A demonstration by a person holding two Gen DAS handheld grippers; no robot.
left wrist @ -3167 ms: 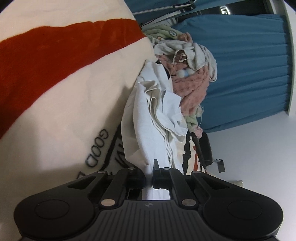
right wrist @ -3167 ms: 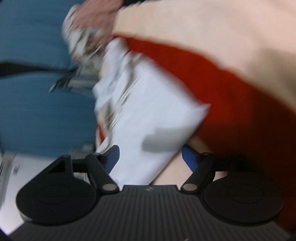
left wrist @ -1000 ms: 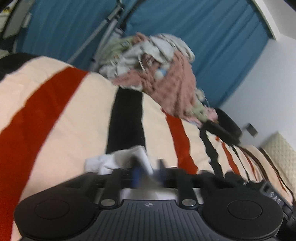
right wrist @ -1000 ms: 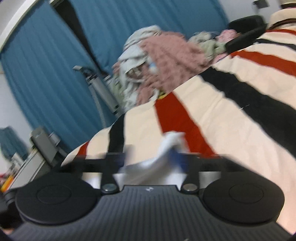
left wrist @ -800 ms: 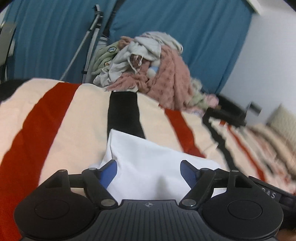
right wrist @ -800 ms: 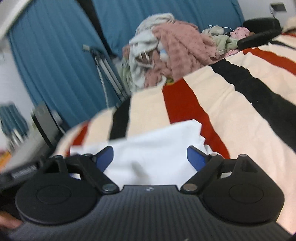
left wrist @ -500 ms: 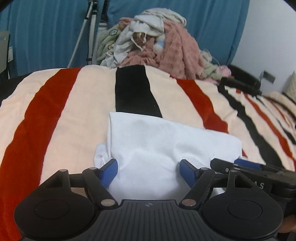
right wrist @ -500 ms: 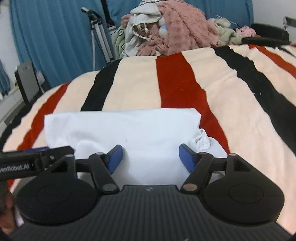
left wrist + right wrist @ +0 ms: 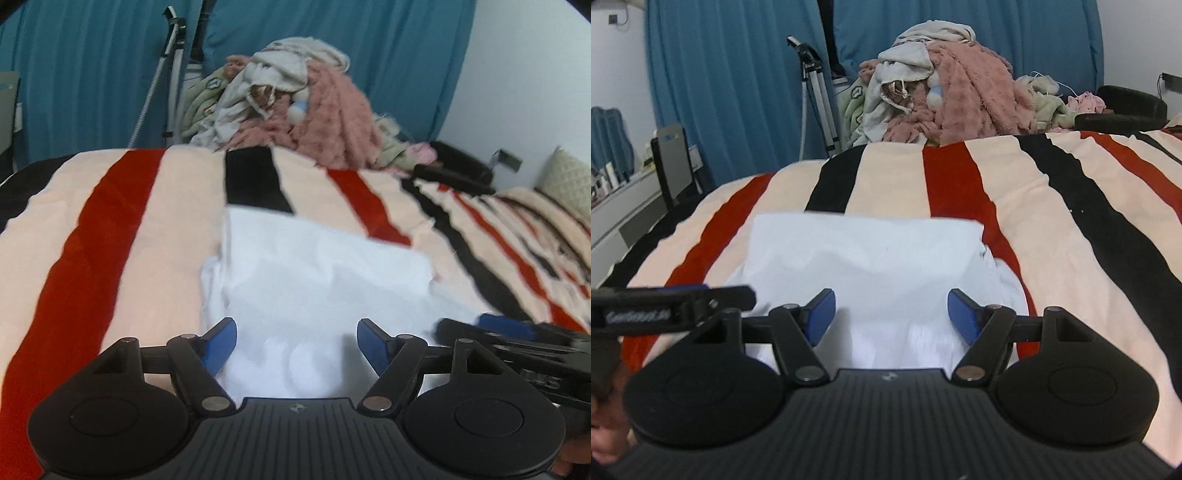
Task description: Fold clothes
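A folded white garment [image 9: 864, 254] is lying flat on the striped blanket [image 9: 1052, 236] covering the bed, its far edge crossing a black stripe and a red one. The left gripper [image 9: 295, 343] and the right gripper [image 9: 888, 314] are hovering side by side over its near edge, each with its blue-padded fingers [image 9: 221, 341] standing apart and gripping nothing, the cloth lying loose between and below them. Beyond the blanket, a heap of unfolded clothes [image 9: 945, 96] is sitting piled against a blue curtain [image 9: 731, 85], with a tripod [image 9: 812, 96] standing beside it.
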